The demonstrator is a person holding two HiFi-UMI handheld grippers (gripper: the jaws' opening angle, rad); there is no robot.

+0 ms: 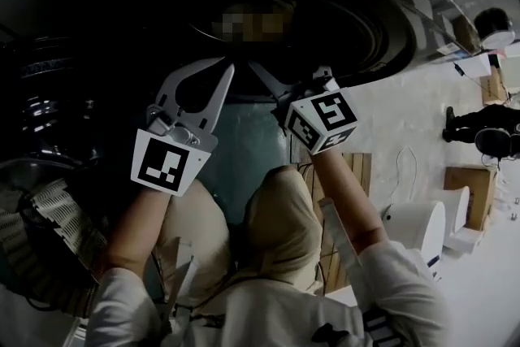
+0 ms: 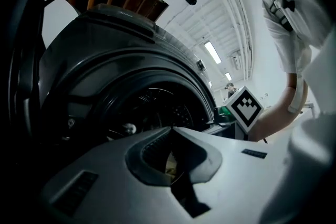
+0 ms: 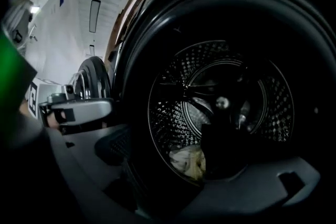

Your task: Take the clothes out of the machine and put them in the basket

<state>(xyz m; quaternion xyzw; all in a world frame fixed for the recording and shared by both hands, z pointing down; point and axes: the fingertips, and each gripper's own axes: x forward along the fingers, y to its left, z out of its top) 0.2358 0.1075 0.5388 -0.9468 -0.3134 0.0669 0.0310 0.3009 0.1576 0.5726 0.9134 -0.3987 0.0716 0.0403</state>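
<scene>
The left gripper (image 2: 170, 130) is clenched, its tips meeting with nothing between them, and it is held up before the open washing machine (image 1: 382, 20). The right gripper (image 1: 272, 85) is released, its jaws spread wide and aimed into the drum (image 3: 220, 86). A pale bundle of clothes (image 3: 188, 161) lies at the drum's bottom, not touched by either gripper.

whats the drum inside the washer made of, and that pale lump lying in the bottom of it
Drum: looks like bare metal, probably stainless steel, going by the silvery sheen and the rows of small punched holes across its wall.
Pale lump: soft matte fabric, off-white to yellowish, judging by its crumpled folds. The fibre itself can't be told in this dim light.
</scene>
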